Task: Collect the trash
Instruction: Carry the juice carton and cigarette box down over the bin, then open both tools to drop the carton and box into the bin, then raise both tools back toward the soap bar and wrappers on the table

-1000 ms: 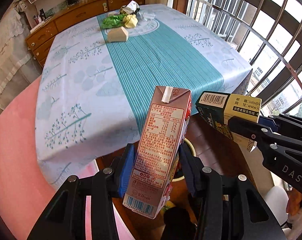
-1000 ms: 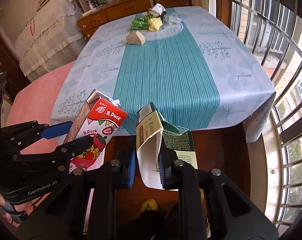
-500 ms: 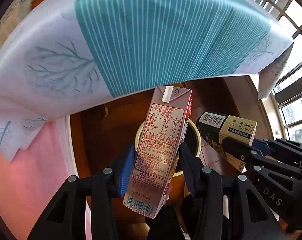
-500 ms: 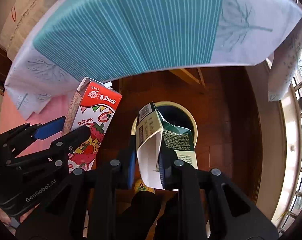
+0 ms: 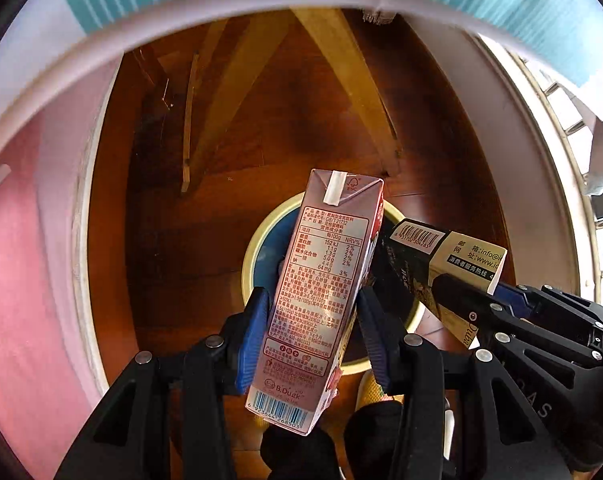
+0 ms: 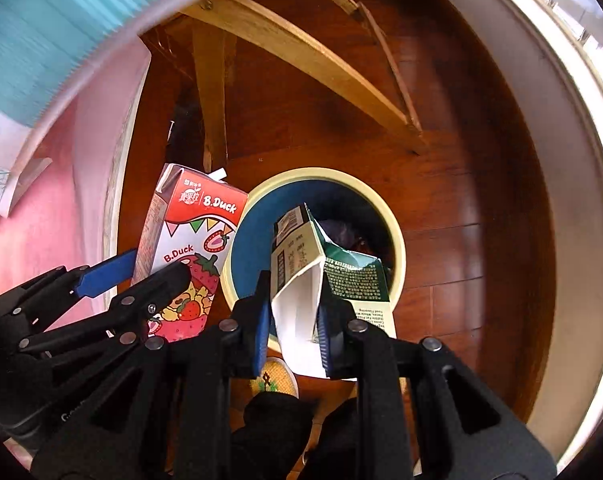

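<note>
left gripper [image 5: 309, 312] jaws clamp the strawberry drink carton [image 5: 321, 280]; right gripper [image 6: 293, 320] jaws pinch the flattened green carton [image 6: 321, 276], bin [image 6: 397, 240] beyond both.

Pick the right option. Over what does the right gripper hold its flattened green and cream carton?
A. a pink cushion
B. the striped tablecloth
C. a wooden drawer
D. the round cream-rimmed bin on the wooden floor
D: in the right wrist view the right gripper clamps the flattened green and cream carton directly above the open mouth of the round cream-rimmed bin on the wooden floor.
</note>
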Demonstrator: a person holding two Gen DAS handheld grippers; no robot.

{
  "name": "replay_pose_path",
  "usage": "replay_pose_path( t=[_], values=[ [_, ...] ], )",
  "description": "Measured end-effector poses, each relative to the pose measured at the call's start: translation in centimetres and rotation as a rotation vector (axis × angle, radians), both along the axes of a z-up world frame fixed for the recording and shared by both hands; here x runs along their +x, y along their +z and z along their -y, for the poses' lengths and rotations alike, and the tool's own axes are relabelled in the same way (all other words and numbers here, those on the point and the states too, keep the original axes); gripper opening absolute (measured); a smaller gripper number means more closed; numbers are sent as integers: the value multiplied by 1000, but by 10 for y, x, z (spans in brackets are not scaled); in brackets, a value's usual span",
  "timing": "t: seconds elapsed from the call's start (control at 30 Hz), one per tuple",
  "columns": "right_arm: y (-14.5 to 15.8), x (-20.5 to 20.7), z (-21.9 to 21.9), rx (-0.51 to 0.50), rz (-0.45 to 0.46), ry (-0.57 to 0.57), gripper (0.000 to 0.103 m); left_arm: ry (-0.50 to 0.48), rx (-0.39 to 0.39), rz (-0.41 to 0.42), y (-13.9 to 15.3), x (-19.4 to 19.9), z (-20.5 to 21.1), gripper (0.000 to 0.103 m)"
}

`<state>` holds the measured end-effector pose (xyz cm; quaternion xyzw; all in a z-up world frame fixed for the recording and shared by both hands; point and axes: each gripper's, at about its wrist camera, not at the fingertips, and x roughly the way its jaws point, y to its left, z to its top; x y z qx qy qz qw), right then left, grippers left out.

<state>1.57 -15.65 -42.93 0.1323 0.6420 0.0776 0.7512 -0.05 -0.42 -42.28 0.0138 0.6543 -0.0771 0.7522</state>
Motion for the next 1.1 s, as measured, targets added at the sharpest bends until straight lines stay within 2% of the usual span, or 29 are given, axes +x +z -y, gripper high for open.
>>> replay_pose_path(
  t=[0.13,0.2,0.23,0.27,0.3,0.33,0.37,0.4,0.53,0.8,0.93,1.1],
  values=[
    [-34,7,10,57,-29,-24,19,-2,-1,-2,-22,8,1,46],
    [-49,11,14,61,-50,-37,22,-5,-4,-14,-33,13,-3,52],
    [-55,13,14,59,-63,-41,25,-4,-6,-19,-37,13,-4,57],
    [-61,15,14,59,-72,-44,29,0,0,-23,-39,15,-5,73],
    [-65,16,15,44,-78,-49,37,9,15,-20,-41,16,-7,82],
    [-69,17,17,30,-81,-55,48,17,20,-17,-45,19,-11,86],
    [-73,18,17,19,-82,-59,53,24,21,-24,-48,20,-13,91],
    [-77,18,17,10,-81,-63,56,32,25,-32,-53,22,-18,92],
    [-80,16,21,-10,-81,-59,56,51,50,-41,-59,23,-23,92],
    [-59,5,25,-33,-59,-65,56,53,45,-35,-41,17,-25,92],
    [-38,2,25,-37,-42,-84,56,55,42,-28,-19,14,-25,92],
    [6,-5,25,-38,-22,-101,56,65,37,-9,26,9,-27,92]
  ],
)
